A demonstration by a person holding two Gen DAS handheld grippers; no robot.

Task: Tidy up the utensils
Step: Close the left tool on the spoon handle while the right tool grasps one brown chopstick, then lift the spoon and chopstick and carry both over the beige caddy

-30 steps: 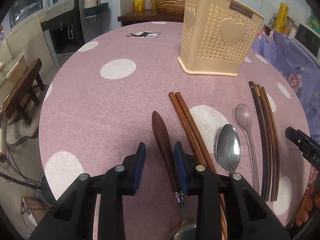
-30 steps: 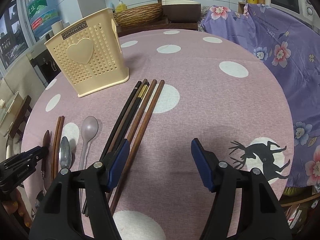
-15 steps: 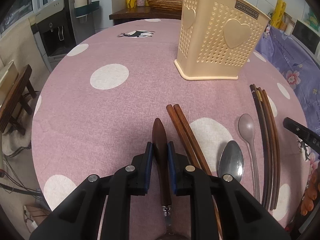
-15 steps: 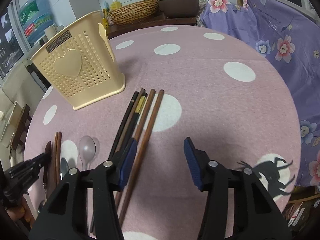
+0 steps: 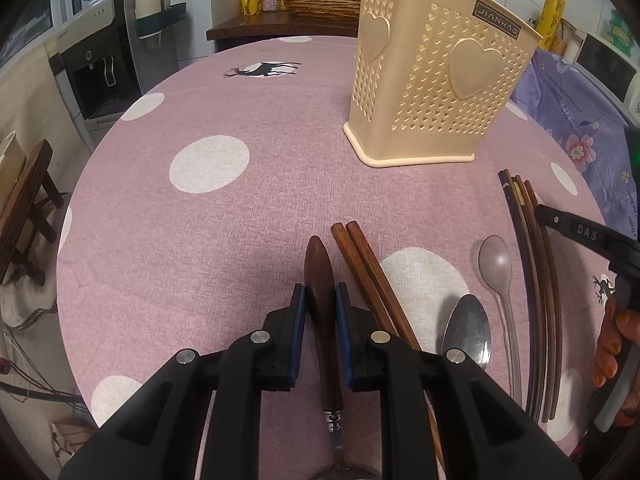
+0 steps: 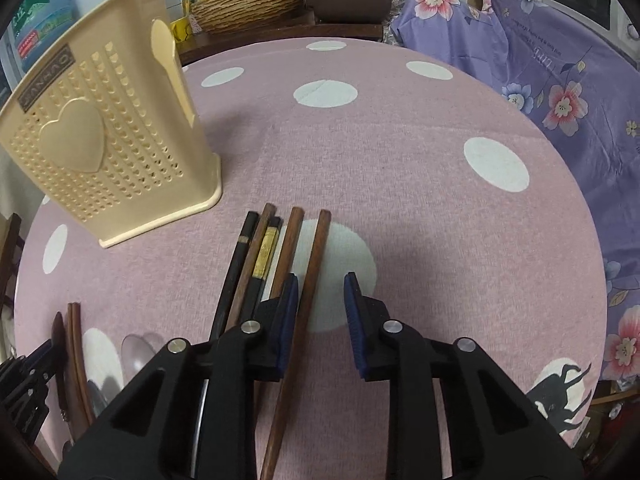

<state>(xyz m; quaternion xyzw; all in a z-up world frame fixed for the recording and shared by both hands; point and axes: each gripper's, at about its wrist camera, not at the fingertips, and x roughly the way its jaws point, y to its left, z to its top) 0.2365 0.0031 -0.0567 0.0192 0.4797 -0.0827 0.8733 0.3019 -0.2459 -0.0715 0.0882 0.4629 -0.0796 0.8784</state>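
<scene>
The left gripper [image 5: 320, 304] is clenched on a wooden-handled spoon [image 5: 319, 276] lying on the worktop [image 5: 240, 220], in front of the caddy [image 5: 432, 64]. The right gripper [image 6: 320, 300] is closing around the rightmost chopstick [image 6: 310, 292], also in front of the caddy; only its left finger [image 6: 289, 300] touches.

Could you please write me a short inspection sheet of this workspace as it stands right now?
Surface: round table under a pink cloth with white dots.
Job's things: beige holder upright; wooden-handled spoon, brown chopstick pair, metal spoon, grey spoon and more chopsticks lying flat.
Clutter: nothing seen.
Grippers: left tongs clamp the wooden-handled spoon; right tongs closing around one brown chopstick.
Cables: some on the floor.
Surroundings: water dispenser, wicker basket, floral cloth.
</scene>
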